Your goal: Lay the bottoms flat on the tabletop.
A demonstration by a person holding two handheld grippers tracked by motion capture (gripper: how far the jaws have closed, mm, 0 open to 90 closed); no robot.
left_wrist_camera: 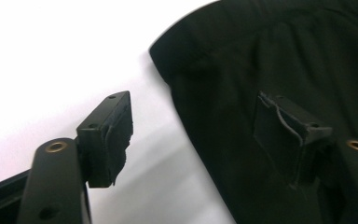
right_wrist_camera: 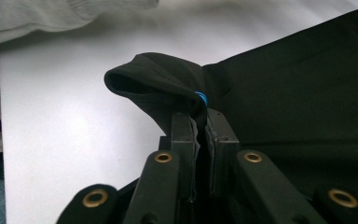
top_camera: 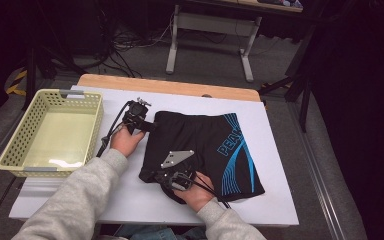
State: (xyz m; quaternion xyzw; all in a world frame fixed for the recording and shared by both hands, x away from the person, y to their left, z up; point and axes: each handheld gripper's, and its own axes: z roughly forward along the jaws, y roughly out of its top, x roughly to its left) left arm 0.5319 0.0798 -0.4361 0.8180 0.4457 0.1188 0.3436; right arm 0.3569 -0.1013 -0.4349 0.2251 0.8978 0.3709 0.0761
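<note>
A: Nearest the high camera: grey sleeves [top_camera: 80, 197], then both hands. Right gripper [top_camera: 172, 176] sits at the near-left corner of the black shorts [top_camera: 205, 150]. State?

B: Its jaws are clamped on the fabric. In the right gripper view the pads are pressed together with a fold of the shorts [right_wrist_camera: 168, 79] pinched between them, a bit of blue trim showing at the pinch.

A: Left gripper [top_camera: 139, 119]?

B: At the far-left corner of the shorts, by the waistband. The left gripper view has the jaws apart, one pad over bare white surface, the other over the black cloth [left_wrist_camera: 279, 56]. The edge lies between them but nothing is pressed yet. So open, not gripping.

A: Progress?

B: My read: early. One corner secured, the second grab not made. The shorts lie flat and spread out, blue stripes and lettering up, no fold in them. The yellow basket [top_camera: 15, 145] to the left holds nothing, well apart from the shorts. If folding or putting away is the goal, nearly all of it is left.

A: Surface and room, big to small.

B: Dark room, grey floor, another table's white legs [top_camera: 172, 47] behind, cables [top_camera: 125, 42] on the floor. Then the bench [top_camera: 145, 84] with a wooden top, a white board [top_camera: 275, 165] laid over it carrying basket and shorts. Black-yellow tape [top_camera: 16, 82] at far left.
</note>
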